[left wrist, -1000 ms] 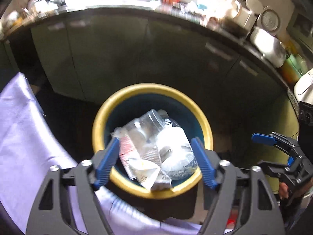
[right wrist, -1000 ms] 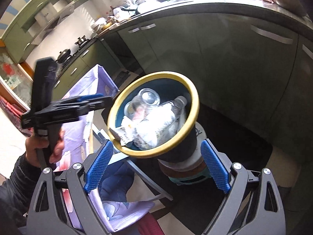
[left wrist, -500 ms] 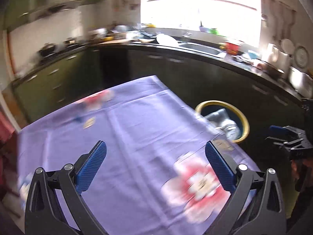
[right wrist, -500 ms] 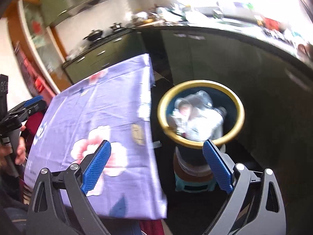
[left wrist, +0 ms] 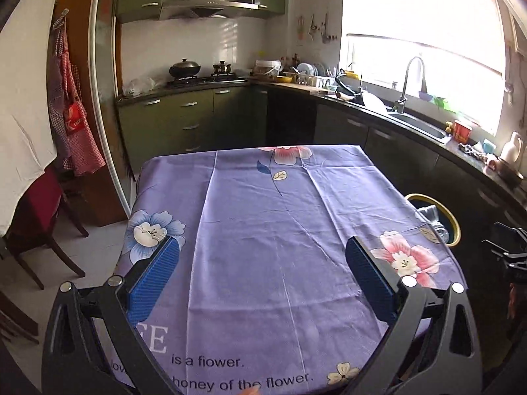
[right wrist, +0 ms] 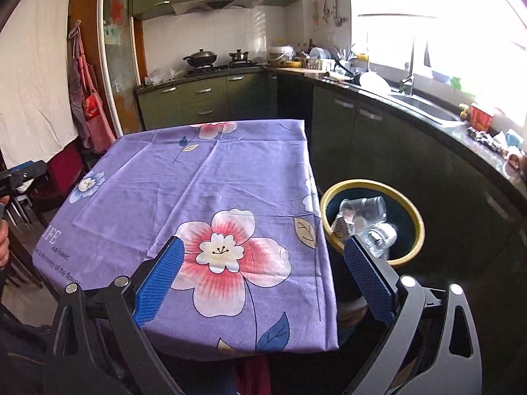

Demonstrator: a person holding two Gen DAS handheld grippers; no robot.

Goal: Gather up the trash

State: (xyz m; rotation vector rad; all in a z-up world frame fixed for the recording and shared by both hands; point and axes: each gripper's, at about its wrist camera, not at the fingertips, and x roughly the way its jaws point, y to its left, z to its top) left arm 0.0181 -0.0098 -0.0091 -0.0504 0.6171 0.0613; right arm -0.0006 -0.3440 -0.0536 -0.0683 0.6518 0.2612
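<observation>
Left gripper point(left wrist: 263, 278) and right gripper point(right wrist: 265, 278) spread, empty, ribbed blue pads, creased purple floral tablecloth point(left wrist: 263, 230), round yellow-rimmed bin point(right wrist: 415, 227) holding crumpled clear plastic point(right wrist: 365, 219)

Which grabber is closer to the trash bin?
The right gripper is closer. The trash bin sits just past its right finger, beside the table. The left gripper hovers over the table's middle, with the bin off at the far right edge.

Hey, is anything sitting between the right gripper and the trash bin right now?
Nothing visible does. The right gripper is open and empty above the table's corner, and the bin stands just beside the table, its top open with bottles inside.
</observation>
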